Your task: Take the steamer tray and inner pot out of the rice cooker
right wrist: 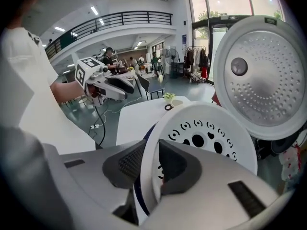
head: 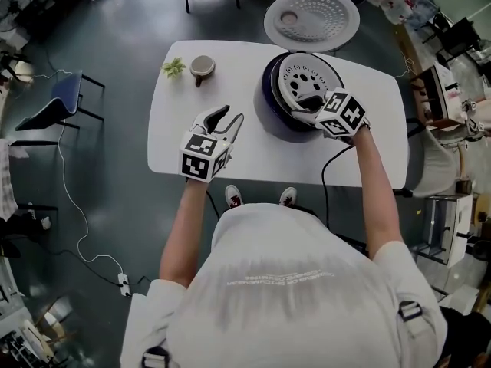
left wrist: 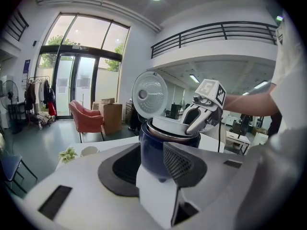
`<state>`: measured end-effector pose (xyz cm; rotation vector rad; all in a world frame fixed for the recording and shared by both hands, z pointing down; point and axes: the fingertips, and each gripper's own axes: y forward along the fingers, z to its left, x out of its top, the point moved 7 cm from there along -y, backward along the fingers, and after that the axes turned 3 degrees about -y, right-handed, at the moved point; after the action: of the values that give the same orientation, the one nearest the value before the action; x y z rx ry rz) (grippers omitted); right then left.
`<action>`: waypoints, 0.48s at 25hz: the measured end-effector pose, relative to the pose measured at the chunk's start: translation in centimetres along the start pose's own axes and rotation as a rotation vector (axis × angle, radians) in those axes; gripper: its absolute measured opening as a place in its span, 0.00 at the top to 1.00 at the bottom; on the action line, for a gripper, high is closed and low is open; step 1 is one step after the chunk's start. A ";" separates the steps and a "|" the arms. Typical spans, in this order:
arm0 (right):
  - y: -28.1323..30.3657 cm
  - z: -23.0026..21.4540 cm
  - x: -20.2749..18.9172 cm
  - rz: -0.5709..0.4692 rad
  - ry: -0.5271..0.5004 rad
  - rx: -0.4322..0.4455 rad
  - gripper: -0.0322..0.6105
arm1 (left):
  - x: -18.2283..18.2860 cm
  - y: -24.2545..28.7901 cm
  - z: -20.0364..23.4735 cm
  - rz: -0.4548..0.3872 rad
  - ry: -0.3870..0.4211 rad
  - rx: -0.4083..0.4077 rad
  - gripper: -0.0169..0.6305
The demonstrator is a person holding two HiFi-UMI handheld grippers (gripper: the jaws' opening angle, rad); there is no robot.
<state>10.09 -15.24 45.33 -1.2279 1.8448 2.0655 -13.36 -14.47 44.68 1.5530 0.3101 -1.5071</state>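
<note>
Right gripper (head: pixel 311 107): closed down narrow on the near rim of the steamer tray (head: pixel 304 81); the rim is pinched between both pads, as is seen in the right gripper view
Steamer tray: white, perforated; held at the mouth of the rice cooker (head: pixel 270 102); whether its far edge rests there cannot be told
Inner pot (left wrist: pixel 158 131): seated in the cooker; only a metallic rim is seen under the tray, in the left gripper view
Lid (head: pixel 311 18): swung open, reaching out past the table's far edge
Left gripper (head: pixel 225 121): jaws held moderately apart with nothing between them; hung over the bare front-left part of the table (head: pixel 376 121), well apart from the cooker
Edges: the cooker is set at the far side, right of centre; a cup (head: pixel 202 67) and a small plant (head: pixel 173 67) are kept near the far-left edge
Open room: bare tabletop is left in front of the cooker and to both sides of it; a cable (head: pixel 328 167) is draped over the front edge
</note>
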 end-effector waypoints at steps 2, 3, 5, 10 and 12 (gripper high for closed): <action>-0.5 -0.2 0.1 -0.021 0.020 0.013 0.80 | 0.1 0.2 0.1 0.000 0.000 -0.009 0.73; -0.8 -0.2 0.3 -0.025 0.023 0.016 0.80 | 0.1 0.2 0.1 0.000 0.000 -0.013 0.73; -1.1 -0.2 0.6 -0.026 0.019 0.009 0.81 | 0.1 0.2 0.2 -0.001 0.002 -0.024 0.73; -2.2 0.0 1.4 -0.028 -0.019 -0.085 0.83 | 0.5 0.3 0.4 -0.003 0.019 -0.041 0.73; -2.9 0.0 2.0 -0.044 -0.023 -0.128 0.84 | 0.7 0.4 0.6 -0.004 0.034 -0.048 0.73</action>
<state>10.43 -15.28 41.82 -1.2561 1.6830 2.1946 -13.36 -15.42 44.30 1.5415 0.3662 -1.4672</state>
